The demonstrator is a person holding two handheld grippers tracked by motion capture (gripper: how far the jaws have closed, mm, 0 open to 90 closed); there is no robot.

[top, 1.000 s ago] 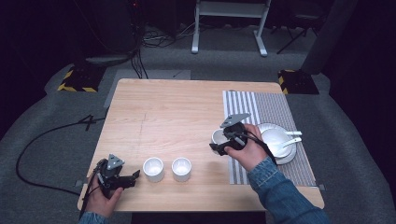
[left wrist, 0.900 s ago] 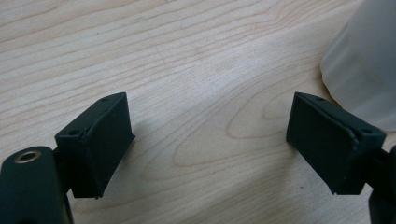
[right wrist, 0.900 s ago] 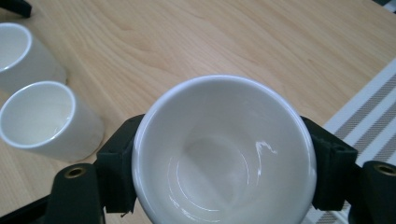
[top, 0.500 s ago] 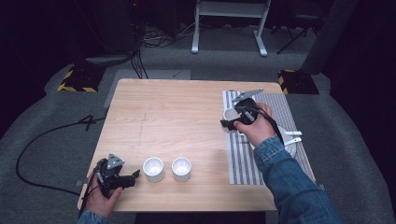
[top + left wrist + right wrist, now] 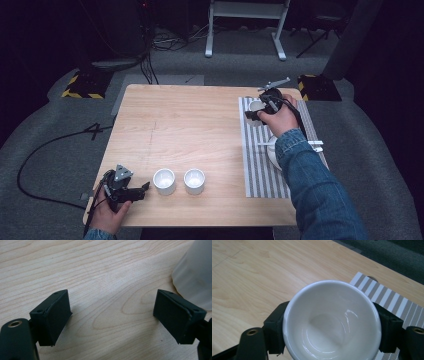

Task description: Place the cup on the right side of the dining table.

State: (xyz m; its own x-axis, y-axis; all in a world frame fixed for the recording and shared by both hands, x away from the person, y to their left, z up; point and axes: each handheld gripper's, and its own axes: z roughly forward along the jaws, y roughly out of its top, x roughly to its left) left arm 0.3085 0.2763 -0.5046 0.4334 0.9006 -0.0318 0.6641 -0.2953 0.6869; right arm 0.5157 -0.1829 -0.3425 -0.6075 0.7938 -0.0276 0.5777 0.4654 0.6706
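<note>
My right gripper point(image 5: 256, 114) is shut on a white cup point(image 5: 255, 106) over the far end of the striped mat point(image 5: 260, 167). Seen from the right gripper view, the cup point(image 5: 332, 320) stands upright and empty between the two jaws, whether it touches the mat I cannot tell. My left gripper point(image 5: 145, 188) rests open at the near left of the wooden table point(image 5: 190, 130), pointing at two white cups point(image 5: 164, 181) point(image 5: 194, 181) that stand side by side. In the left gripper view, the nearer cup's side point(image 5: 195, 275) shows just beyond the right jaw.
A white dish with a spoon handle point(image 5: 315, 143) lies on the mat, mostly hidden under the person's denim sleeve point(image 5: 310, 185). A cable point(image 5: 45, 150) trails off the table's left side across the grey floor. Hazard-striped blocks point(image 5: 80, 85) sit beyond the far edge.
The right gripper has carried its white cup away from the dish toward the far end of the mat. The left gripper has stayed put.
</note>
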